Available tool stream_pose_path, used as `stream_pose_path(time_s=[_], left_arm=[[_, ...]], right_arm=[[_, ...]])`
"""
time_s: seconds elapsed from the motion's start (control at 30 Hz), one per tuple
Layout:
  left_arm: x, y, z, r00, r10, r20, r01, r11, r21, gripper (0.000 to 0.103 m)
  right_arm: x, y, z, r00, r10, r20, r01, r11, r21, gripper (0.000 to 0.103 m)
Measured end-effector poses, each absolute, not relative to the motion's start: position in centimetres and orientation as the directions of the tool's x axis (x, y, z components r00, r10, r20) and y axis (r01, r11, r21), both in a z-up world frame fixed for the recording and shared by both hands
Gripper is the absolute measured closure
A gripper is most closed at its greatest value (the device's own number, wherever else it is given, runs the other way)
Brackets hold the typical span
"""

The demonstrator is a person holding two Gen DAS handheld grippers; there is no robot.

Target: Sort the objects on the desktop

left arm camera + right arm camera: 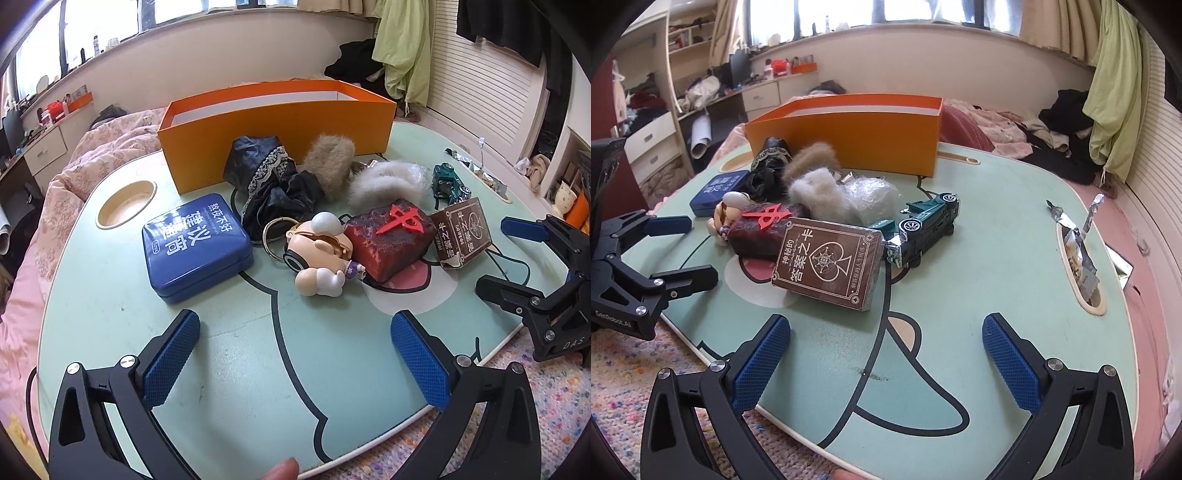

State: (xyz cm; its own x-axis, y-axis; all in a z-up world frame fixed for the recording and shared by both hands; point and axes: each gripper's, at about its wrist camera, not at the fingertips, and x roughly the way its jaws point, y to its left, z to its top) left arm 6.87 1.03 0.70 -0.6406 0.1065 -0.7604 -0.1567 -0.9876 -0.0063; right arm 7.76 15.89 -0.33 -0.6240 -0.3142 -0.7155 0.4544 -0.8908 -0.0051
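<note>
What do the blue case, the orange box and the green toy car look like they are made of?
Blue case: probably painted tin, going by its smooth sheen, rounded corners and lid seam. Orange box: matte card or paperboard, with thin straight walls and a white lining. Green toy car: glossy, likely die-cast metal or hard plastic, with silver wheel hubs.

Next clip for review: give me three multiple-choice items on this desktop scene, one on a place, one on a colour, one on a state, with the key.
1. Where does the blue tin lie?
A. inside the orange box
B. on the table, in front of the orange box
C. on the floor

2. What colour is the toy car?
A. dark green
B. yellow
C. white

3. How does the left gripper stand?
A. shut on the tin
B. shut on nothing
C. open, holding nothing

Key: 1 B, the tin rests on the table before the orange box. 2 A, its body is dark green. 3 C, only bare table shows between its fingers.
</note>
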Motion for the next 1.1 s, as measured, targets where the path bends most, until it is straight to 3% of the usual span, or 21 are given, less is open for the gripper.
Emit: stream_pose_path(time_s=[0.53, 0.67, 0.73, 0.9, 1.03, 1.1], left_arm=[[7.0, 1.1, 0.5, -0.647, 0.112, -0.754, -0.163, -0.987, -0.007, 0.000], [7.0, 0.9, 0.5, -0.649, 0.117, -0.752, -0.165, -0.986, -0.012, 0.000], [7.0, 0.8, 0.5, -0.650, 0.119, -0.751, -0.166, -0.986, -0.013, 0.000], [7.0, 0.8, 0.5, -0.649, 0.120, -0.751, -0.166, -0.986, -0.013, 0.000], [7.1, 0.8, 0.5, -0.650, 0.121, -0.750, -0.167, -0.986, -0.014, 0.000], [7.1, 0.8, 0.5, -0.652, 0.123, -0.749, -0.167, -0.986, -0.016, 0.000]], right_arm=[[7.9, 15.9, -0.2, -0.628, -0.325, -0.707, 0.464, -0.886, -0.004, 0.000], [8.4, 15.8, 0.3, -0.655, -0.308, -0.690, 0.449, -0.893, -0.027, 0.012], [8.7, 15.2, 1.0, -0.660, -0.324, -0.677, 0.469, -0.882, -0.035, 0.012], [7.2, 13.6, 2.7, -0.584, -0.432, -0.687, 0.498, -0.859, 0.118, 0.012], [5.8, 11.6, 2.0, -0.548, -0.378, -0.746, 0.473, -0.876, 0.096, 0.013], [6.0, 11.2, 1.5, -0.534, -0.376, -0.758, 0.485, -0.870, 0.089, 0.032]])
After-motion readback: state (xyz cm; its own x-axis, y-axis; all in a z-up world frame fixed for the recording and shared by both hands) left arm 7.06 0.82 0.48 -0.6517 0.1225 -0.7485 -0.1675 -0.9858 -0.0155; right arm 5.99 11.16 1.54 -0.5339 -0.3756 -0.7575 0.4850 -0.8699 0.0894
